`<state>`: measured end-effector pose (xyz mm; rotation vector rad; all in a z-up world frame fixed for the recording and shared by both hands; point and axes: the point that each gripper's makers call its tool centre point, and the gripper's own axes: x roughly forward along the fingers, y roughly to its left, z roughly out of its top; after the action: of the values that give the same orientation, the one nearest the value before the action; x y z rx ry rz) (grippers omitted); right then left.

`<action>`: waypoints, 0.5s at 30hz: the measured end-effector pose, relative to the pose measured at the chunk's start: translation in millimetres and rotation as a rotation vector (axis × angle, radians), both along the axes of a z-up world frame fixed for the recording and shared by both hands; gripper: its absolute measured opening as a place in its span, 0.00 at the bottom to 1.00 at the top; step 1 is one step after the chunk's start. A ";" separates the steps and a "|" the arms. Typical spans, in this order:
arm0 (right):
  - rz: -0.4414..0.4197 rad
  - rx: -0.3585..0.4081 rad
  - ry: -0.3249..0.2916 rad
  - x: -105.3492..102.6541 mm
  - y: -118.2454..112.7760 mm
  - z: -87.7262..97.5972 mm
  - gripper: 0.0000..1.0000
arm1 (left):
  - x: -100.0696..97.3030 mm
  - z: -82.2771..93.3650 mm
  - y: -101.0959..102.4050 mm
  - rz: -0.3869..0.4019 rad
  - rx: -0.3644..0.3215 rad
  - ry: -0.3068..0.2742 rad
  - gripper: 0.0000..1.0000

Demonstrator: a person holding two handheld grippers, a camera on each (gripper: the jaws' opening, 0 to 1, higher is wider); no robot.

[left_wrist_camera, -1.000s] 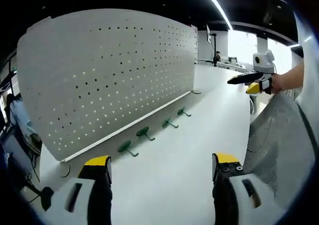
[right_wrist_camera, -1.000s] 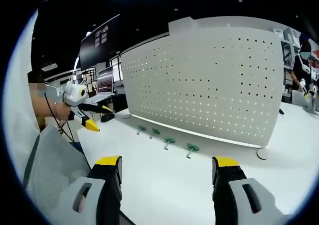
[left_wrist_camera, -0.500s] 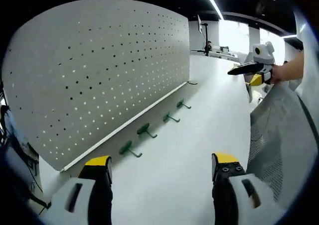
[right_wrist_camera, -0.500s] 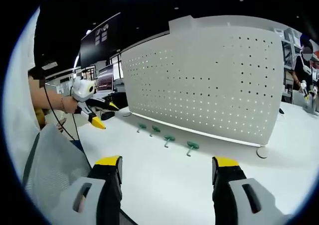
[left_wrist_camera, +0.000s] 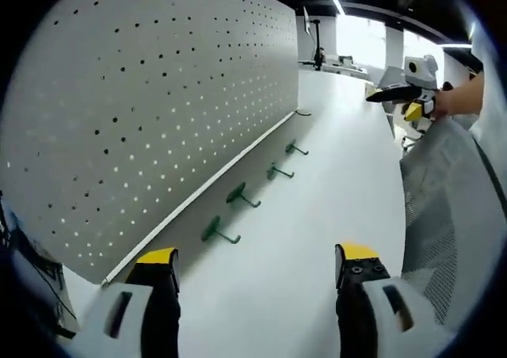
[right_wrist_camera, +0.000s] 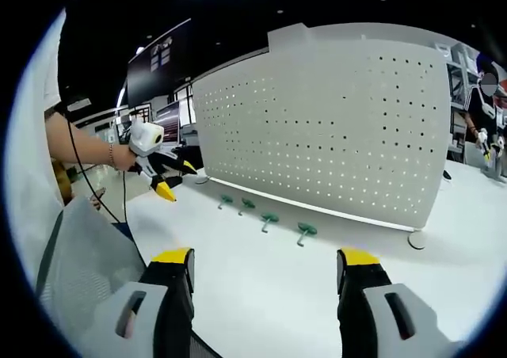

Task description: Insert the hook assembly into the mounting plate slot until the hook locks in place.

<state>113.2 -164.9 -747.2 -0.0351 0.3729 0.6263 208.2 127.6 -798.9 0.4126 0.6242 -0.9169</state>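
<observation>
Pegboard [left_wrist_camera: 150,97]: a white perforated panel, standing upright on the white table [left_wrist_camera: 317,215]; we are taking it as our landmark. In the right gripper view the pegboard [right_wrist_camera: 333,128] is filling the middle, with its base strip touching the table [right_wrist_camera: 261,287].

Hooks [left_wrist_camera: 218,231]: four green hooks, lying in a row on the table just beside the foot of the pegboard. None is sitting in the board's holes. In the left gripper view we are counting them outward along the base: nearest hook, second [left_wrist_camera: 240,195], third [left_wrist_camera: 276,170], fourth [left_wrist_camera: 295,147]. In the right gripper view the same row of hooks [right_wrist_camera: 304,233] is lying in front of the pegboard's lower edge.

Left gripper [left_wrist_camera: 253,263]: we are holding it above the table, near the nearest hook and apart from it. Its yellow-tipped jaws are spread wide with nothing between them. In the right gripper view the left gripper [right_wrist_camera: 173,179] is hanging off the pegboard's left end, above the table, jaws apart.

Right gripper [right_wrist_camera: 261,263]: we are holding it over the table, well apart from the hooks, facing the pegboard. Its jaws are spread wide and are pinching nothing. In the left gripper view the right gripper [left_wrist_camera: 400,100] is hovering far from the pegboard, across the table; from there we cannot tell how its jaws stand.

Grey mesh [left_wrist_camera: 444,207]: lying at the table edge opposite the pegboard.
</observation>
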 end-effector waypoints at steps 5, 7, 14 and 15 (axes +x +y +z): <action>-0.006 0.003 0.004 -0.1 -0.8 -0.7 0.71 | 5.9 -11.4 3.2 -0.020 0.027 0.026 0.83; -0.007 0.004 0.005 -0.3 -1.3 -2.2 0.70 | 7.7 -15.1 3.8 -0.032 0.039 0.033 0.83; -0.001 0.007 0.014 -1.9 -0.3 -3.9 0.69 | 16.3 -21.7 5.5 -0.067 0.071 0.044 0.82; -0.001 0.007 0.015 -1.9 -0.1 -3.5 0.69 | 17.8 -22.8 4.9 -0.073 0.074 0.049 0.82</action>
<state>111.3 -165.0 -750.7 -0.0238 0.3848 0.6268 226.0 132.5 -821.7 0.4832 0.6931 -0.9778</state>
